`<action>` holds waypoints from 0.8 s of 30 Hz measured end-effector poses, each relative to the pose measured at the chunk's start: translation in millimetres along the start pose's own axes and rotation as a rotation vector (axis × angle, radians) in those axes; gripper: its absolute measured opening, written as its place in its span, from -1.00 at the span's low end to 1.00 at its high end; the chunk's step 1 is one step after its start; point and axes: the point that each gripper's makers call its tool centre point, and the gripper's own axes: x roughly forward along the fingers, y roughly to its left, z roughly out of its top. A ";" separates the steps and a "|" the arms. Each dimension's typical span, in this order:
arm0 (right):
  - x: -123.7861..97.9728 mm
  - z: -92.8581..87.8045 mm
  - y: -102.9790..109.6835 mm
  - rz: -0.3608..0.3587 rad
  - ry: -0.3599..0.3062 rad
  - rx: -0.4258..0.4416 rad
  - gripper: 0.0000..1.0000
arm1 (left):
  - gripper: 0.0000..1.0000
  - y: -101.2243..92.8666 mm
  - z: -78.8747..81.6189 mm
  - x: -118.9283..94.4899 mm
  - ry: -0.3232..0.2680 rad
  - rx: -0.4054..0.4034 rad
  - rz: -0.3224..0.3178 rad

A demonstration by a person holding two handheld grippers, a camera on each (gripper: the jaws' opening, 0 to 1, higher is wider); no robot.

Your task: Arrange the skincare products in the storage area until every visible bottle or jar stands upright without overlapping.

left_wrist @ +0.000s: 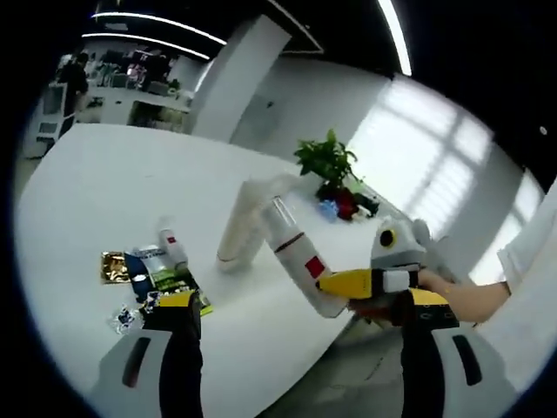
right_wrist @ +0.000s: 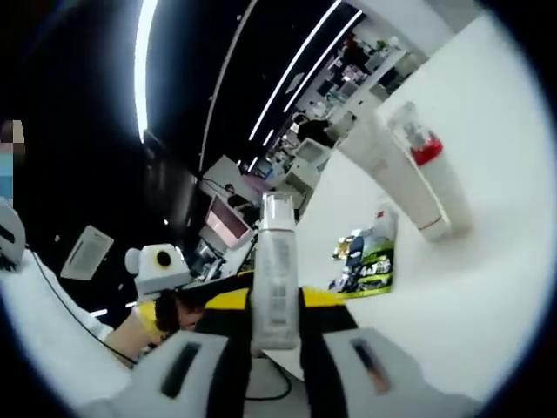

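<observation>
In the left gripper view, your left gripper [left_wrist: 291,335] stands wide, its two dark jaws far apart with nothing between them. Just past its left jaw, small packets [left_wrist: 157,272] lie flat on the white table [left_wrist: 104,192], a small white bottle [left_wrist: 173,247] with a red mark lying against them. Right of these stands a tall cream tube [left_wrist: 239,225], upright. Beside it a white bottle [left_wrist: 296,254] with a clear cap and red label hangs tilted above the table, its lower end clamped in your right gripper [left_wrist: 348,292], which enters from the right. A potted plant [left_wrist: 329,165] sits behind. In the right gripper view, your right gripper [right_wrist: 274,335] is closed on that bottle [right_wrist: 275,270]; packets [right_wrist: 365,259], then a tube [right_wrist: 392,174] and a red-banded bottle [right_wrist: 431,165] lie beyond on the table [right_wrist: 487,287].
</observation>
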 end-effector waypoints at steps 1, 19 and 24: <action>-0.5 0.2 4.6 0.011 0.000 -0.006 -0.63 | 0.88 -2.0 0.9 0.8 -0.002 -0.008 -0.010; -21.0 3.8 64.6 0.256 -0.060 0.008 -0.63 | 0.23 -49.5 32.4 0.6 -0.086 -0.105 -0.221; -26.9 5.5 72.3 0.290 -0.077 0.021 -0.63 | -0.12 -62.1 29.8 -0.7 -0.078 -0.119 -0.272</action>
